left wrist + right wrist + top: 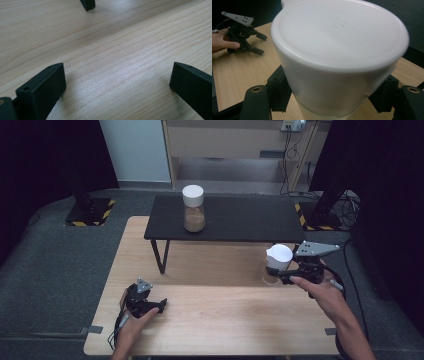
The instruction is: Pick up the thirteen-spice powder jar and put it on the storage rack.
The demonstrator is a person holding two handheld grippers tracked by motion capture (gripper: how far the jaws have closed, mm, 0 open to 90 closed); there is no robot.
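I have the right claw clamped on the white-lidded jar, grasp done, placement outstanding; left claw rests open, empty, on the worktop.

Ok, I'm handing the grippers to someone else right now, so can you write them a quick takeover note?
Right gripper: shut on the white-lidded jar, jaws clamped on the lid's sides, at the right of the wooden table, in front of the black shelf.
Left gripper: open, holding nothing, resting on the table near its front left.
A second jar, white lid, brown contents, stands upright on the shelf.
Done: the right jar is gripped.
Left: probably placing it, perhaps on the shelf beside the other jar; the goal isn't certain from the views.
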